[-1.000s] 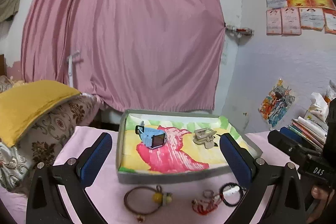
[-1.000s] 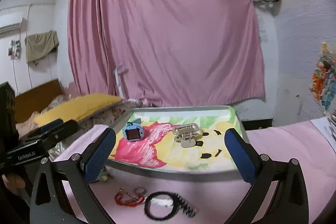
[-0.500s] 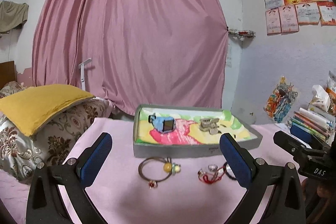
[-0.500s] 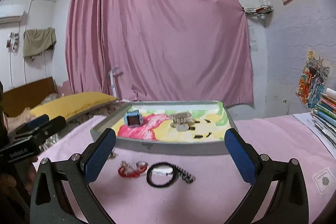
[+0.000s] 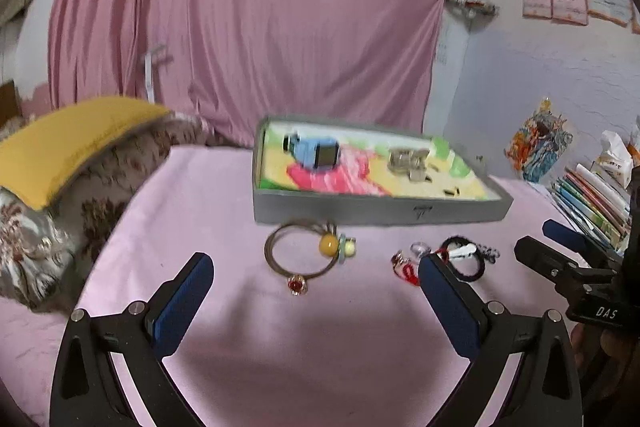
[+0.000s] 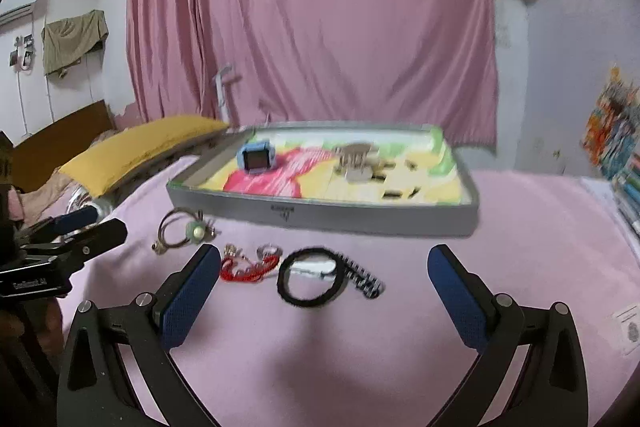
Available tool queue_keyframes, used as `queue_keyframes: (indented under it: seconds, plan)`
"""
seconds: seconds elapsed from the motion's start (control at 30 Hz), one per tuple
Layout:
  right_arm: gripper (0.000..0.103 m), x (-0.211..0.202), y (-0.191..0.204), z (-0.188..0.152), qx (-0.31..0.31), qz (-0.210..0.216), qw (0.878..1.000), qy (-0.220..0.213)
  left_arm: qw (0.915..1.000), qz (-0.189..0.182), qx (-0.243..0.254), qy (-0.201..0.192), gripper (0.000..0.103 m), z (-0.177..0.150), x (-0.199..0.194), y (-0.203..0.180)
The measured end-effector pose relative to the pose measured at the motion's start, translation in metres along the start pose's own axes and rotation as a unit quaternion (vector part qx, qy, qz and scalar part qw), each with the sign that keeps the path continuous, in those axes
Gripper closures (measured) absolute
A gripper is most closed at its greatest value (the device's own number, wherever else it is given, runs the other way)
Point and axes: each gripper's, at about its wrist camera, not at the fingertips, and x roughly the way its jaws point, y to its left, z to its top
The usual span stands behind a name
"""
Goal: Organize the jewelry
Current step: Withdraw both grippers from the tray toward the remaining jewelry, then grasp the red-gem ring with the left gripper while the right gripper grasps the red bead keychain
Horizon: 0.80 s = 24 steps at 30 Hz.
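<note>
A grey tray (image 5: 360, 213) with a colourful liner holds a blue watch (image 5: 316, 151) and a beige hair clip (image 5: 408, 161); it also shows in the right wrist view (image 6: 340, 217). On the pink cloth before it lie a brown beaded bracelet (image 5: 280, 259), a red ring (image 5: 297, 284), a red string bracelet (image 6: 244, 273) and a black hair tie (image 6: 310, 281). My left gripper (image 5: 316, 269) is open and empty, back from the bracelet. My right gripper (image 6: 325, 259) is open and empty, around the hair tie from behind.
A yellow pillow (image 5: 68, 143) on a patterned cushion lies at the left. Stacked books (image 5: 592, 199) stand at the right edge. A pink curtain (image 5: 240, 19) hangs behind the tray. A small card (image 6: 630, 325) lies on the cloth at the right.
Both grippers have pulled back and lowered, so the tray looks farther off and the loose jewellery on the cloth has come fully into view. Both stay open.
</note>
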Motion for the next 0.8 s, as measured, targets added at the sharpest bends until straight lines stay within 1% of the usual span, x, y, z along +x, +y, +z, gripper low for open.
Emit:
queue_keyframes:
  seconds: [0.07,0.13,0.17,0.2,0.23,0.27,0.3,0.43,0.47,0.57,0.63,0.67,0.77,0.8]
  plan:
    - [0.002,0.007,-0.003,0.000,0.010,0.011,1.000,0.020,0.9998,-0.004,-0.009,0.019,0.000,0.000,0.008,0.004]
    - [0.003,0.014,-0.003,-0.002,0.014,0.014,0.999,0.039,0.9986,-0.011,-0.023,0.046,0.004,-0.001,0.018,0.011]
    - [0.009,0.018,-0.003,-0.003,0.017,0.021,0.999,0.048,0.9978,-0.015,-0.030,0.058,0.010,-0.002,0.023,0.012]
    - [0.019,0.022,-0.003,-0.004,0.019,0.026,0.998,0.057,0.9969,-0.017,-0.034,0.068,0.015,-0.001,0.027,0.014]
    - [0.024,0.026,-0.002,-0.005,0.019,0.028,0.997,0.068,0.9961,-0.019,-0.038,0.078,0.016,-0.002,0.031,0.015]
    - [0.034,0.030,-0.001,-0.006,0.018,0.029,0.996,0.077,0.9951,-0.020,-0.041,0.088,0.019,-0.002,0.035,0.016]
    - [0.040,0.034,0.000,-0.007,0.017,0.032,0.996,0.088,0.9947,-0.021,-0.041,0.092,0.022,-0.003,0.038,0.016]
    - [0.052,0.048,0.003,-0.009,0.018,0.041,0.992,0.118,0.9933,-0.022,-0.040,0.106,0.032,-0.003,0.045,0.016]
    - [0.058,0.050,0.004,-0.009,0.019,0.049,0.991,0.122,0.9930,-0.024,-0.039,0.109,0.035,-0.003,0.046,0.015]
    - [0.059,0.051,0.012,-0.006,0.009,0.067,0.990,0.122,0.9929,-0.026,-0.035,0.111,0.041,-0.002,0.049,0.014]
    - [0.062,0.055,0.022,-0.003,-0.005,0.076,0.989,0.126,0.9929,-0.027,-0.034,0.111,0.045,-0.001,0.050,0.014]
    - [0.064,0.056,0.024,-0.003,-0.009,0.079,0.988,0.129,0.9929,-0.027,-0.033,0.111,0.047,-0.001,0.051,0.015]
    - [0.066,0.067,0.033,0.000,-0.022,0.081,0.986,0.145,0.9930,-0.027,-0.028,0.112,0.052,0.000,0.051,0.013]
    - [0.069,0.069,0.035,0.000,-0.024,0.081,0.985,0.149,0.9930,-0.026,-0.025,0.112,0.055,0.000,0.051,0.012]
